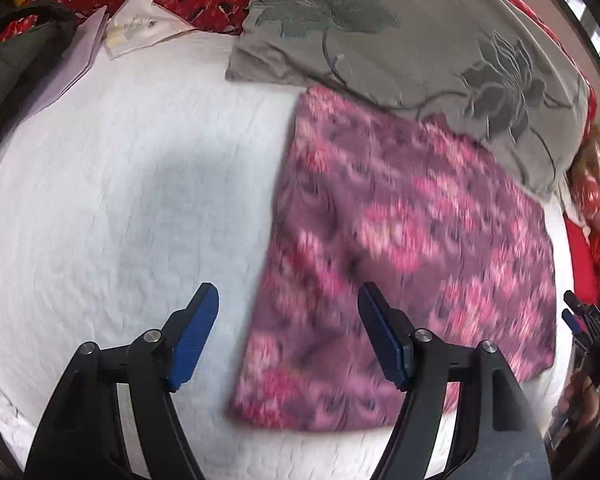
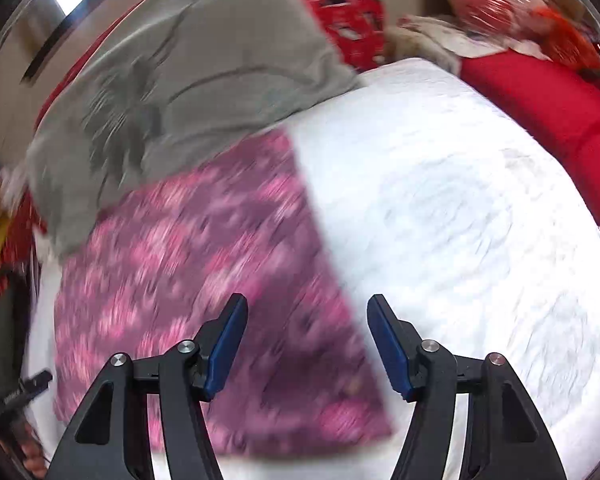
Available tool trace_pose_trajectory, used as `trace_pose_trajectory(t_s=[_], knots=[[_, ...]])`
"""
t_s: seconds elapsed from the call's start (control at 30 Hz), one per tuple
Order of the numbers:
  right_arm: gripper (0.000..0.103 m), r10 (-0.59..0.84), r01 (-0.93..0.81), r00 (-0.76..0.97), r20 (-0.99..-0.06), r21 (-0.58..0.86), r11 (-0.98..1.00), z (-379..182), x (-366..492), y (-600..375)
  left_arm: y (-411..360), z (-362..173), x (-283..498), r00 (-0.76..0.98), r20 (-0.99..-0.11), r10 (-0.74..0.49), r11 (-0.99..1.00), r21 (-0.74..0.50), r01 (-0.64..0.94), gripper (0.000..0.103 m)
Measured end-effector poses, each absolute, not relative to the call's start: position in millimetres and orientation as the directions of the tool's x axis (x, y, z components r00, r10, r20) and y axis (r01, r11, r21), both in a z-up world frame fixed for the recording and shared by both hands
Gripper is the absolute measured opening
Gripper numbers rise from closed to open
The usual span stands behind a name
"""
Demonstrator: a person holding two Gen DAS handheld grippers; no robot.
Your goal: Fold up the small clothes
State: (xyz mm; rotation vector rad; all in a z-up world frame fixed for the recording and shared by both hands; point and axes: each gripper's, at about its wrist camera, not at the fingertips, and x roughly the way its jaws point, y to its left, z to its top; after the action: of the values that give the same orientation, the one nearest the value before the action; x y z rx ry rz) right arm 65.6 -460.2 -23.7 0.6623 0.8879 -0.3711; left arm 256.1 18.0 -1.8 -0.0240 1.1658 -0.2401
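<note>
The pink cloth (image 1: 404, 248) lies flat on the white bed (image 1: 120, 184), its far edge touching the grey pillow (image 1: 400, 40). Left gripper (image 1: 288, 336) and right gripper (image 2: 306, 344) gape wide, empty. A pinch could snag the bedcover beneath. Open bed flanks the cloth.

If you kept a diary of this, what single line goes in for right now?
left gripper: open, empty | right gripper: open, empty | pink floral cloth: folded flat on white quilt | far edge meets grey pillow
</note>
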Motion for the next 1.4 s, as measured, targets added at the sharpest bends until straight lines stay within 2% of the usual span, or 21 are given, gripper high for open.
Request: trace_pose_trajectory(t_s=[0.23, 0.3, 0.33, 0.37, 0.43, 0.5, 0.53, 0.6, 0.63, 0.67, 0.73, 0.8, 0.87, 0.93, 0.97, 1.0, 1.1, 1.2, 1.23, 1.3, 1.4], knots=[[0.065, 0.004, 0.550, 0.604, -0.797, 0.421, 0.721, -45, 145, -486, -11, -13, 308, 0.345, -0.922, -0.174, 0.972, -0.105, 0.210, 0.072], [0.060, 0.025, 0.536, 0.585, -0.811, 0.409, 0.739, -55, 171, -484, -17, -17, 317, 0.338, -0.924, -0.180, 0.970, -0.109, 0.219, 0.072], [0.035, 0.018, 0.524, 0.579, -0.815, 0.389, 0.758, -55, 180, -481, -19, -17, 320, 0.342, -0.922, -0.182, 0.969, -0.109, 0.221, 0.072], [0.007, 0.016, 0.495, 0.585, -0.811, 0.373, 0.785, -50, 189, -479, -21, -19, 322, 0.350, -0.919, -0.179, 0.969, -0.104, 0.223, 0.072], [0.004, -0.028, 0.462, 0.658, -0.752, 0.375, 0.804, -32, 188, -477, -23, -26, 327, 0.365, -0.917, -0.160, 0.973, -0.083, 0.217, 0.072], [0.004, -0.069, 0.456, 0.698, -0.713, 0.369, 0.810, -24, 182, -480, -24, -40, 333, 0.349, -0.927, -0.137, 0.977, -0.068, 0.204, 0.072], [0.004, -0.056, 0.466, 0.663, -0.747, 0.352, 0.812, -33, 187, -483, -24, -45, 334, 0.348, -0.927, -0.138, 0.978, -0.072, 0.196, 0.076], [0.005, -0.015, 0.487, 0.549, -0.836, 0.306, 0.818, -58, 197, -486, -23, -40, 333, 0.368, -0.920, -0.133, 0.980, -0.065, 0.190, 0.076], [0.005, -0.023, 0.484, 0.570, -0.821, 0.313, 0.817, -57, 192, -486, -23, -37, 331, 0.358, -0.925, -0.128, 0.980, -0.062, 0.189, 0.076], [0.014, -0.045, 0.490, 0.590, -0.806, 0.313, 0.814, -49, 186, -485, -21, -34, 328, 0.352, -0.926, -0.135, 0.979, -0.071, 0.189, 0.076], [0.016, -0.072, 0.507, 0.615, -0.785, 0.325, 0.798, -37, 172, -483, -15, -21, 313, 0.359, -0.917, -0.173, 0.975, -0.108, 0.194, 0.076], [0.016, 0.001, 0.439, 0.698, -0.716, 0.429, 0.789, -24, 147, -475, -9, -8, 291, 0.383, -0.897, -0.220, 0.969, -0.154, 0.194, 0.076], [0.020, 0.044, 0.388, 0.727, -0.686, 0.463, 0.797, -19, 126, -463, -7, -5, 271, 0.390, -0.888, -0.245, 0.965, -0.182, 0.191, 0.076], [0.027, 0.078, 0.351, 0.711, -0.699, 0.450, 0.821, -26, 115, -444, -11, -16, 257, 0.356, -0.908, -0.222, 0.968, -0.162, 0.191, 0.076], [0.031, 0.077, 0.351, 0.672, -0.736, 0.408, 0.843, -34, 117, -434, -14, -25, 253, 0.322, -0.926, -0.196, 0.972, -0.139, 0.191, 0.076], [0.030, 0.071, 0.353, 0.602, -0.795, 0.345, 0.870, -47, 115, -425, -17, -32, 249, 0.302, -0.937, -0.177, 0.974, -0.123, 0.188, 0.077], [0.031, 0.013, 0.303, 0.622, -0.783, 0.256, 0.918, -31, 96, -407, -11, -27, 241, 0.291, -0.942, -0.165, 0.982, -0.130, 0.135, 0.077], [0.032, 0.052, 0.257, 0.671, -0.740, 0.298, 0.919, -20, 69, -399, -5, -25, 235, 0.254, -0.954, -0.156, 0.987, -0.143, 0.073, 0.077], [0.038, 0.041, 0.260, 0.656, -0.754, 0.276, 0.925, -25, 63, -396, -5, -26, 233, 0.245, -0.959, -0.141, 0.990, -0.129, 0.064, 0.077], [0.040, 0.036, 0.274, 0.603, -0.797, 0.249, 0.929, -45, 58, -396, -8, -29, 226, 0.227, -0.970, -0.087, 0.996, -0.076, 0.055, 0.076], [0.040, 0.021, 0.248, 0.659, -0.752, 0.244, 0.938, -52, 38, -390, -19, -28, 212, 0.231, -0.973, -0.009, 0.998, 0.004, 0.055, 0.076]])
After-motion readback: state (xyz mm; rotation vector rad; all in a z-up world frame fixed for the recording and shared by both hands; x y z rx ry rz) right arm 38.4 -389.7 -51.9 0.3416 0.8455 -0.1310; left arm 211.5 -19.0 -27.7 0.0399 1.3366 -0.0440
